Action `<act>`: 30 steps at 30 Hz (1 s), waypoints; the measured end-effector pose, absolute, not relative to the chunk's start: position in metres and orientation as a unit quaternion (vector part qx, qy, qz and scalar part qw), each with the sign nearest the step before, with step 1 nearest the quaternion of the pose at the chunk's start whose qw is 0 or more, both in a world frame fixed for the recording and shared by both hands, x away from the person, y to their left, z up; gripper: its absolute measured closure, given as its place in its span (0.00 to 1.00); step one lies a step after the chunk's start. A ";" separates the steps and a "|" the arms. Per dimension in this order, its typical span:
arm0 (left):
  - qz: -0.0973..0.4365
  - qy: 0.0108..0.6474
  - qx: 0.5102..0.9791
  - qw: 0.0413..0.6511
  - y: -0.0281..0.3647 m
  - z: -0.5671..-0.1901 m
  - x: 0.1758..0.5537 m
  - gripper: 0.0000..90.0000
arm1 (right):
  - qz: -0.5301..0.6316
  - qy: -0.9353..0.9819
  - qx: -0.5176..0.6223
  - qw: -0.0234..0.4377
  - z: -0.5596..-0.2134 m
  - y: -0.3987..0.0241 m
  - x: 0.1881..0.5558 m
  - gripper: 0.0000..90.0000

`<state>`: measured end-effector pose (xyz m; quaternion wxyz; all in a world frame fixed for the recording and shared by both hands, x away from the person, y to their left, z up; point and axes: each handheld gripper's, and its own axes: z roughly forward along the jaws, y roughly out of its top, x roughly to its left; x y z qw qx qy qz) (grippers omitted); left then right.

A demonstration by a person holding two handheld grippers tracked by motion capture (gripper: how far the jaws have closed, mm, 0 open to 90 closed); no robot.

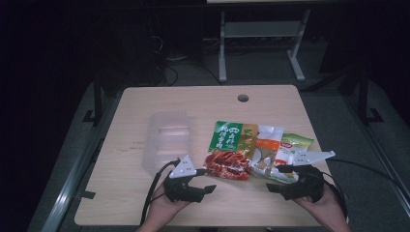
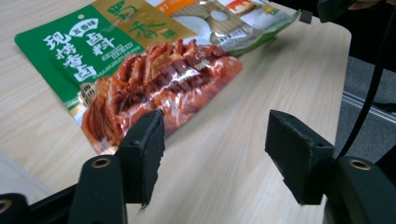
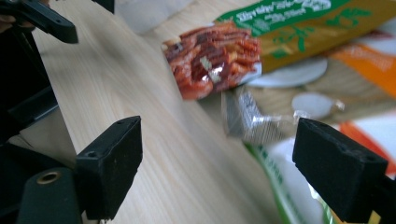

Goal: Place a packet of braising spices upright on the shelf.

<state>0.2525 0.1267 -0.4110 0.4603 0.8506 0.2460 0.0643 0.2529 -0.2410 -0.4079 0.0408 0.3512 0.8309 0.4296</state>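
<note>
Near edge of the table [image 1: 121,203]: left tongs [image 1: 209,186] held low over bare wood, jaws spread, nothing between them. In the left gripper view the same left tongs [image 2: 215,149] released, the inner jaw tip just short of the red snack packet [image 2: 163,93], not touching as far as can be told. Right tongs [image 1: 276,179] likewise released, jaws wide, hovering at the near corner of the pile of packets; in the right gripper view the right tongs [image 3: 217,163] with only table and a crinkled clear wrapper edge [image 3: 252,121] in the gap, nothing gripped.

Key relation: red snack packet [image 1: 227,164] just ahead of the left tongs and slightly to their right, long axis running roughly across the table, left to right, near short end toward the left tongs. Left hand judged the nearer one; the right tongs farther off, on the far side of the packet's other end, with the white and orange packet [image 1: 268,152] in between.

Beyond the red snack packet: green seasoning packet [image 1: 232,136], partly beneath it. To the left of the red snack packet, a clear plastic tray [image 1: 167,140], apart from it. To the right and farther back, a small green packet [image 1: 297,141] at the pile's edge.

Likely next: a short advance of the left tongs onto the near end.
</note>
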 end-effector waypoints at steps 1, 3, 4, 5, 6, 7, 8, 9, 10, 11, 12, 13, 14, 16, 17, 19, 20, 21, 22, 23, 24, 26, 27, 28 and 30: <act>0.063 0.245 0.849 0.464 0.123 -0.409 0.256 0.46 | 0.429 0.833 0.346 0.041 -0.403 -0.238 0.259 0.17; 0.061 0.244 0.849 0.464 0.121 -0.409 0.258 0.48 | 0.427 0.836 0.343 0.039 -0.397 -0.236 0.266 0.17; 0.060 0.245 0.849 0.464 0.119 -0.408 0.260 0.48 | 0.427 0.836 0.343 0.039 -0.397 -0.236 0.266 0.17; 0.058 0.247 0.849 0.464 0.116 -0.409 0.262 0.51 | 0.424 0.838 0.342 0.036 -0.392 -0.234 0.273 0.17; 0.053 0.248 0.849 0.464 0.113 -0.409 0.264 0.51 | 0.424 0.838 0.342 0.036 -0.392 -0.234 0.273 0.17; 0.058 0.246 0.849 0.465 0.109 -0.409 0.269 0.51 | 0.421 0.839 0.343 0.035 -0.390 -0.233 0.276 0.17; 0.058 0.246 0.849 0.465 0.109 -0.409 0.269 0.54 | 0.424 0.838 0.342 0.035 -0.385 -0.231 0.284 0.17; 0.058 0.247 0.850 0.462 0.107 -0.409 0.271 0.54 | 0.424 0.838 0.342 0.035 -0.385 -0.231 0.284 0.17; 0.057 0.247 0.850 0.461 0.105 -0.408 0.273 0.55 | 0.426 0.836 0.343 0.034 -0.383 -0.230 0.288 0.17; 0.063 0.243 0.851 0.460 0.100 -0.407 0.275 0.58 | 0.427 0.837 0.341 0.033 -0.378 -0.228 0.295 0.17; 0.063 0.243 0.851 0.460 0.100 -0.407 0.275 0.60 | 0.427 0.837 0.341 0.033 -0.378 -0.228 0.295 0.17; 0.064 0.241 0.853 0.458 0.098 -0.407 0.277 0.60 | 0.426 0.836 0.344 0.031 -0.377 -0.227 0.298 0.17; 0.068 0.242 0.853 0.457 0.096 -0.407 0.278 0.61 | 0.424 0.837 0.345 0.033 -0.375 -0.227 0.302 0.17; 0.072 0.247 0.853 0.453 0.092 -0.409 0.281 0.61 | 0.420 0.838 0.347 0.031 -0.372 -0.224 0.309 0.17; 0.069 0.254 0.852 0.452 0.089 -0.411 0.284 0.64 | 0.417 0.838 0.351 0.030 -0.369 -0.221 0.316 0.17; 0.070 0.254 0.854 0.448 0.088 -0.412 0.285 0.66 | 0.416 0.838 0.351 0.029 -0.367 -0.219 0.320 0.17; 0.074 0.257 0.855 0.444 0.086 -0.412 0.286 0.67 | 0.412 0.840 0.351 0.030 -0.366 -0.218 0.324 0.17; 0.078 0.259 0.854 0.444 0.084 -0.413 0.287 0.69 | 0.409 0.841 0.353 0.029 -0.365 -0.215 0.327 0.17; 0.080 0.263 0.855 0.441 0.083 -0.414 0.287 0.71 | 0.407 0.842 0.353 0.028 -0.364 -0.214 0.332 0.17; 0.086 0.259 0.859 0.433 0.082 -0.415 0.289 0.73 | 0.404 0.842 0.356 0.026 -0.363 -0.212 0.336 0.17; 0.087 0.265 0.858 0.432 0.080 -0.416 0.291 0.75 | 0.401 0.843 0.357 0.025 -0.362 -0.210 0.340 0.17; 0.093 0.271 0.855 0.431 0.078 -0.419 0.293 0.79 | 0.401 0.843 0.357 0.020 -0.359 -0.207 0.348 0.18; 0.089 0.275 0.855 0.430 0.077 -0.420 0.295 0.81 | 0.400 0.843 0.359 0.019 -0.358 -0.204 0.351 0.18; 0.084 0.278 0.855 0.430 0.075 -0.421 0.297 0.82 | 0.399 0.843 0.360 0.018 -0.356 -0.202 0.356 0.18; 0.092 0.282 0.857 0.422 0.071 -0.423 0.299 0.85 | 0.399 0.842 0.363 0.009 -0.353 -0.197 0.364 0.19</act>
